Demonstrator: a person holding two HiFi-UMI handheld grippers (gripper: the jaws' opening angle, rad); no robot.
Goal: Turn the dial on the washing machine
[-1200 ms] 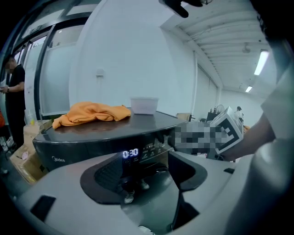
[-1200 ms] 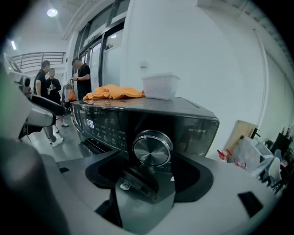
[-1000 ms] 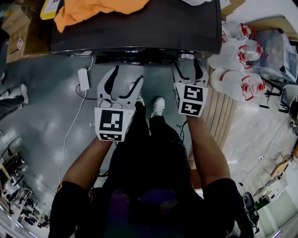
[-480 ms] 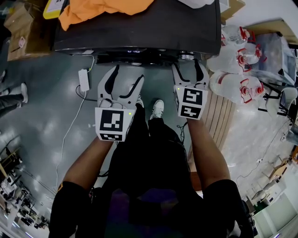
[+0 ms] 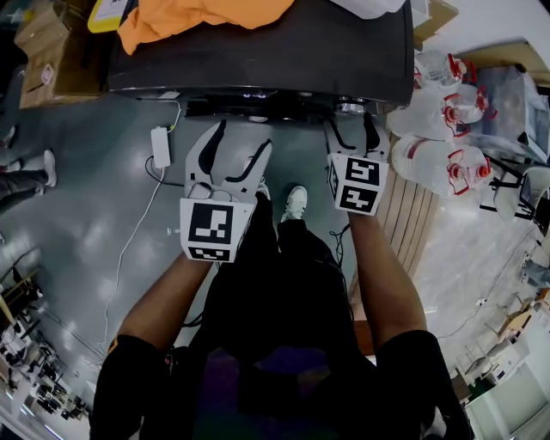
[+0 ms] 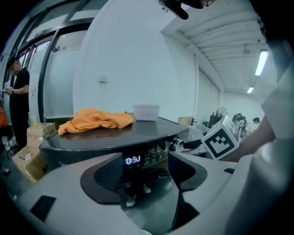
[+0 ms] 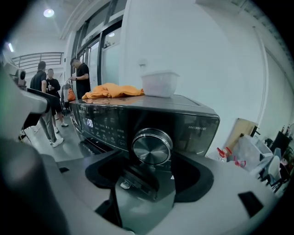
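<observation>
The dark washing machine [image 5: 284, 60] fills the top of the head view. Its round silver dial [image 7: 152, 146] sits on the front panel, small in the head view [image 5: 346, 106]. My right gripper [image 7: 154, 173] is open and lined up straight at the dial, which stands just beyond the jaw tips and is not gripped; in the head view this gripper [image 5: 351, 127] is close to the panel. My left gripper [image 5: 241, 137] is open and empty, facing the lit display [image 6: 133, 160] reading 0:30, with the dial [image 6: 176, 145] to its right.
An orange cloth [image 5: 198, 17] and a white tub [image 7: 159, 83] lie on the machine's lid. Large water bottles [image 5: 438, 103] stand at the right, a white power adapter [image 5: 160, 146] on the floor at the left, and cardboard boxes [image 5: 51, 51] beyond. People [image 7: 46, 92] stand further left.
Both grippers have crept forward towards the machine's front panel. The right one is now nearer the dial. Both stay open.
</observation>
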